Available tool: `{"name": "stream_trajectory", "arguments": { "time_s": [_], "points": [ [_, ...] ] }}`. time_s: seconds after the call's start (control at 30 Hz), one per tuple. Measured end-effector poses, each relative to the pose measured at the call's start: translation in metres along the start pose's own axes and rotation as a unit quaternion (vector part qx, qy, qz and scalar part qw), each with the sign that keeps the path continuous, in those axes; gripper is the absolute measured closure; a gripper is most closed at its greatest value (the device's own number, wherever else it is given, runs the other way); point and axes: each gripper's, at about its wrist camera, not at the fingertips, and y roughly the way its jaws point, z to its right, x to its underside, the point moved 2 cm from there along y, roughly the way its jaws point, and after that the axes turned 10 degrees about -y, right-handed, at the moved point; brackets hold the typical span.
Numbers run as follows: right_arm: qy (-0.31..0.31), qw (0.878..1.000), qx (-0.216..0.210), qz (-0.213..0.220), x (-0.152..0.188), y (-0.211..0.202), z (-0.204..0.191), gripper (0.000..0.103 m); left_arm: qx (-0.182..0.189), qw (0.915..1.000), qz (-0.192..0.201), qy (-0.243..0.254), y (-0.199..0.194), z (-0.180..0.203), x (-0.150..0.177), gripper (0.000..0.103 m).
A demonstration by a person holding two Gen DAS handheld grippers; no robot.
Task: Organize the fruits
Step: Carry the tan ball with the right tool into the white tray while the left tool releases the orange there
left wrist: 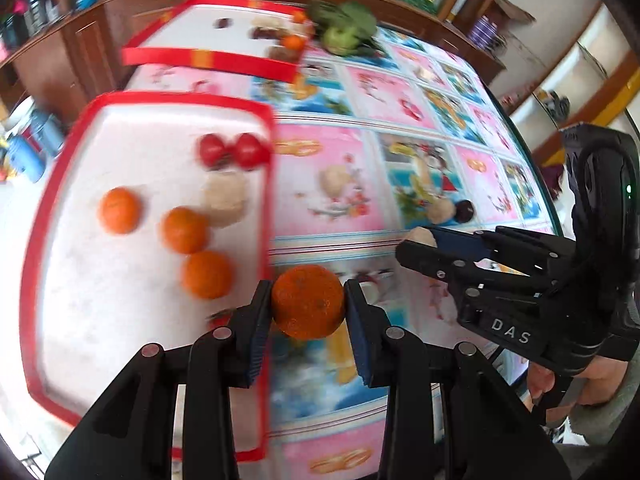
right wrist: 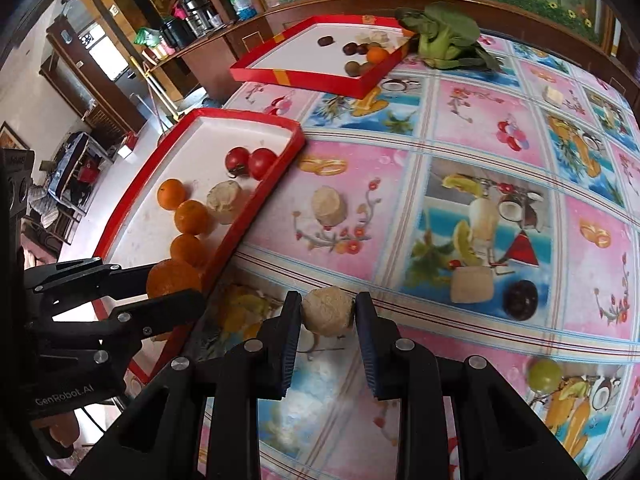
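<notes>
Table: fruit-print cloth (right wrist: 400,184), two red trays.
Left gripper (left wrist: 308,304): clamps an orange (left wrist: 308,302), near tray (left wrist: 48,208) just left, likely bound there.
Right gripper (right wrist: 328,312): pinches a pale ball (right wrist: 328,311); tray up-left.

We see a glossy printed cloth on the surface (right wrist: 460,120), matt black plastic tools with blue ribbed pads (right wrist: 290,344), and a dimpled orange (left wrist: 308,302).

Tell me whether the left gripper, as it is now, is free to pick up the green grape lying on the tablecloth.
Probably not. The left gripper is shut on an orange, so its jaws are occupied. The green grape lies bare on the tablecloth, beyond the right gripper.
</notes>
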Motion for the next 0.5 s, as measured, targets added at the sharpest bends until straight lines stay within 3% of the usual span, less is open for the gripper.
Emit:
{"name": "stream_trajectory", "arguments": {
  "time_s": [0.23,0.5],
  "points": [
    [-0.046,0.999,-0.020,-0.003,-0.030,0.016,-0.044,0.075,-0.019,0.9978,0.009,-0.063,-0.010,-0.059,0.002,0.070],
    [-0.057,0.995,-0.076,-0.002,-0.087,0.050,-0.080,0.075,-0.027,0.9956,0.004,-0.090,-0.002,-0.094,0.000,0.070]
  ]
}}
